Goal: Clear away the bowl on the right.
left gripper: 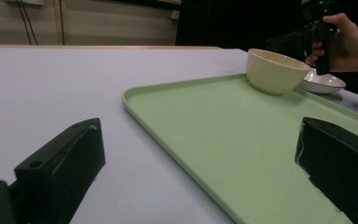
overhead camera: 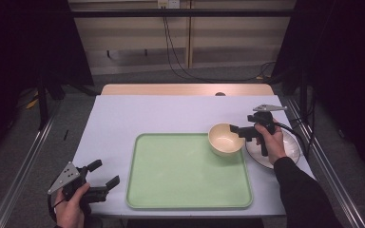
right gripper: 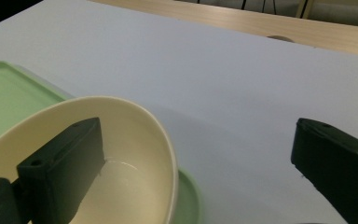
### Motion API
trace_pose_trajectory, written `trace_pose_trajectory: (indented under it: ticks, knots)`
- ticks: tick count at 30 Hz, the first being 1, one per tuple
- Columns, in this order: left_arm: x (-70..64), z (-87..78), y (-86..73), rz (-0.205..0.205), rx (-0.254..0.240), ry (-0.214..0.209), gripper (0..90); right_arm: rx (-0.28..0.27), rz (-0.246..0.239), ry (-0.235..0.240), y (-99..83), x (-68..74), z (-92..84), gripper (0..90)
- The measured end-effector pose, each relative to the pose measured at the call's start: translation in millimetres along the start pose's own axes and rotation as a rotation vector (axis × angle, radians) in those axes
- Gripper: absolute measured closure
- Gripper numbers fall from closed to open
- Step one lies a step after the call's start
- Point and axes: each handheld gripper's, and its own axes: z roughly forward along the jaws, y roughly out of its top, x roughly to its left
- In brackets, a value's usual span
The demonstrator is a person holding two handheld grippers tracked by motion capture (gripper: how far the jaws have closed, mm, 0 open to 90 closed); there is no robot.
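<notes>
At the near left corner of the counter (overhead camera: 109, 114), the left tool (overhead camera: 105, 175) rests in the person's hand with jaws spread and nothing between them, just beside the green tray (overhead camera: 185, 187). Further right, the cream bowl (overhead camera: 225, 138) sits upright in the tray's far right corner — its rim reaching past the tray edge toward a white plate (overhead camera: 287, 154). Over that plate, the right tool (overhead camera: 241, 131) stands spread wide — one jaw inside the bowl, the other outside, not pressing the wall.
</notes>
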Motion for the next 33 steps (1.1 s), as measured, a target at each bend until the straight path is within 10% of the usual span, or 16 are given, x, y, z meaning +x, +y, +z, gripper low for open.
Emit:
trace_pose_trajectory:
  ticks: [33]
  knots:
    - [-0.8,-0.7,0.4,-0.001,-0.002,0.004,1.4,-0.135,-0.003,-0.074,-24.7,0.0,-54.8,1.3]
